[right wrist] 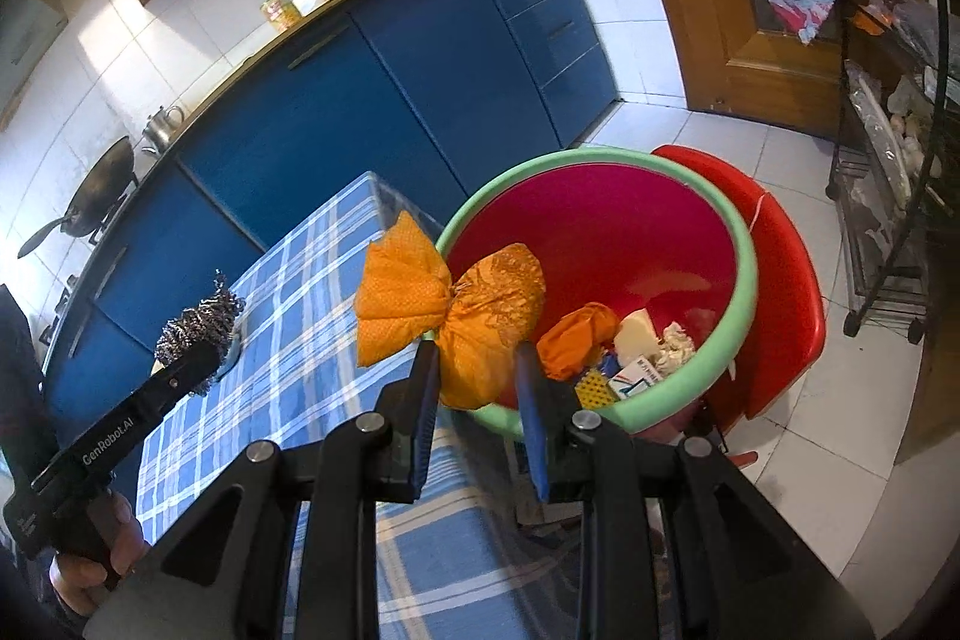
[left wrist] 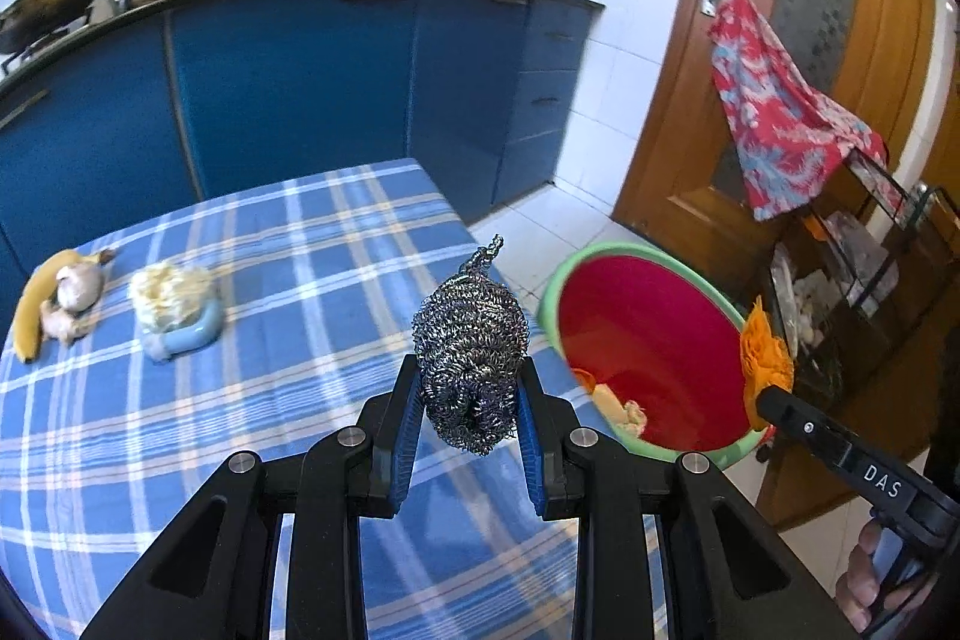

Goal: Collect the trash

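My left gripper (left wrist: pixel 468 376) is shut on a steel wool scrubber (left wrist: pixel 471 340) and holds it above the checked tablecloth (left wrist: pixel 270 400), near the table's right edge. My right gripper (right wrist: pixel 474 364) is shut on an orange crumpled wrapper (right wrist: pixel 450 310) and holds it at the near rim of the red bin with a green rim (right wrist: pixel 600 232). The bin (left wrist: pixel 642 340) holds several scraps (right wrist: pixel 624 346). In the left wrist view the wrapper (left wrist: pixel 763 352) hangs over the bin's right rim. The scrubber also shows in the right wrist view (right wrist: pixel 198 325).
On the table's left lie a banana peel with garlic (left wrist: pixel 60 298) and a yellowish wad on a blue ring (left wrist: pixel 177 307). Blue cabinets (left wrist: pixel 300 88) stand behind. A red stool (right wrist: pixel 780 280), a wire rack (right wrist: pixel 888 148) and a wooden door (left wrist: pixel 780 40) are to the right.
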`<state>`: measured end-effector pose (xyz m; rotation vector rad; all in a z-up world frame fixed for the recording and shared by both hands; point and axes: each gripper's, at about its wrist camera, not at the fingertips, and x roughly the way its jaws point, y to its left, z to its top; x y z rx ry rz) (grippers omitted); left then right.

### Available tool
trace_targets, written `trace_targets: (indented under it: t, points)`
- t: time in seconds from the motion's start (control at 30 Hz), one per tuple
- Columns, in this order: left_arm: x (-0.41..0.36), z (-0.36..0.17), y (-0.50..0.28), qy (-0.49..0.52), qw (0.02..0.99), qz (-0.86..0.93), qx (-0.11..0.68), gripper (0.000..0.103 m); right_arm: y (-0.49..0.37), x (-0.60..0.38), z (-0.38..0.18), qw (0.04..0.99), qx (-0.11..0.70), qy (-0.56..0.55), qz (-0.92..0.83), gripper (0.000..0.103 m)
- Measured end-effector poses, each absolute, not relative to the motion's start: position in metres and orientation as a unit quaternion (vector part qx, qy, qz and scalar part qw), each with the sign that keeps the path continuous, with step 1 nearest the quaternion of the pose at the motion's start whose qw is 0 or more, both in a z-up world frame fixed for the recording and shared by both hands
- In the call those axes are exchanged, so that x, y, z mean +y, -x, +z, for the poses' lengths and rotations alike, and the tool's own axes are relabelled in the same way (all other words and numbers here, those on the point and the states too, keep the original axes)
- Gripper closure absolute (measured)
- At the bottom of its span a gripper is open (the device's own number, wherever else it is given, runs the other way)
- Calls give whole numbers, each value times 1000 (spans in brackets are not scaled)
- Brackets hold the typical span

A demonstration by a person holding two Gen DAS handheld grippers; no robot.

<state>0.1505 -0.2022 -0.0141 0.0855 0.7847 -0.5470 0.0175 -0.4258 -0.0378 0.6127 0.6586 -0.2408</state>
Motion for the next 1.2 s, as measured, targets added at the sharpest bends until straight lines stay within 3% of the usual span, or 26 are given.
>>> trace_targets:
  t: [0.7,0.9,1.1,1.2]
  points:
    - [-292,-46,-150,-97,850,-329,400,71,-18,-470,-71,872,334,-326,-148,72]
    - [-296,-46,-147,-99,853,-335,389,43,-19,-474,-73,869,334,-331,-154,66]
    - [-287,-44,-151,-94,859,-316,392,43,-15,-475,-75,866,332,-342,-154,51]
    - [-279,-43,-153,-90,863,-304,394,43,-12,-474,-73,865,328,-348,-153,48]
